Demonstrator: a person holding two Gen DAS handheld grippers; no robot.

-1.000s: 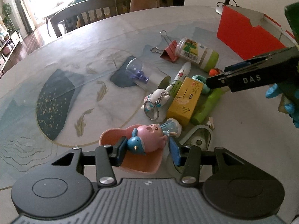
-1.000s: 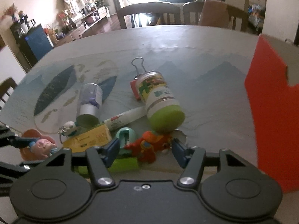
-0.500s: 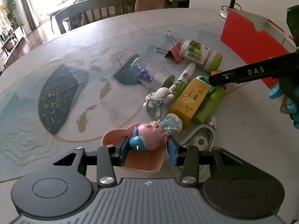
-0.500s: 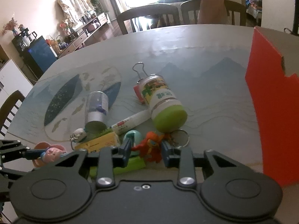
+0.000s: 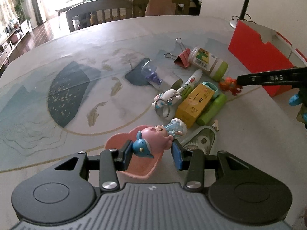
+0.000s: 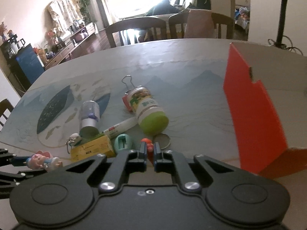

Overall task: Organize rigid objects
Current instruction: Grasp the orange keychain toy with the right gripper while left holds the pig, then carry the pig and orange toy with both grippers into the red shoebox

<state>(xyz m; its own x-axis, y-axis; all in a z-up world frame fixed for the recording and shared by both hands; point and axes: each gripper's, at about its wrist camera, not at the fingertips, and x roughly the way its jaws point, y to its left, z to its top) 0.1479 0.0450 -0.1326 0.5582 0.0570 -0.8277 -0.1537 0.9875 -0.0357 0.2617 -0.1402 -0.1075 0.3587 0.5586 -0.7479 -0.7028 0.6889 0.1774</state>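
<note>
Orange figure (image 6: 149, 147) pinched in right tool (image 6: 149, 148).

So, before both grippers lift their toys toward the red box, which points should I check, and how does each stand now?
1. Right gripper shut on the orange toy: ok.
2. Left gripper around the pink figurine: fingers touch it, firm hold: cannot tell.
3. Figurine free of the pink heart dish: cannot tell.
4. Orange toy's key ring free of the green-capped bottle: cannot tell.
5. Red box within view, top open: ok.
</note>
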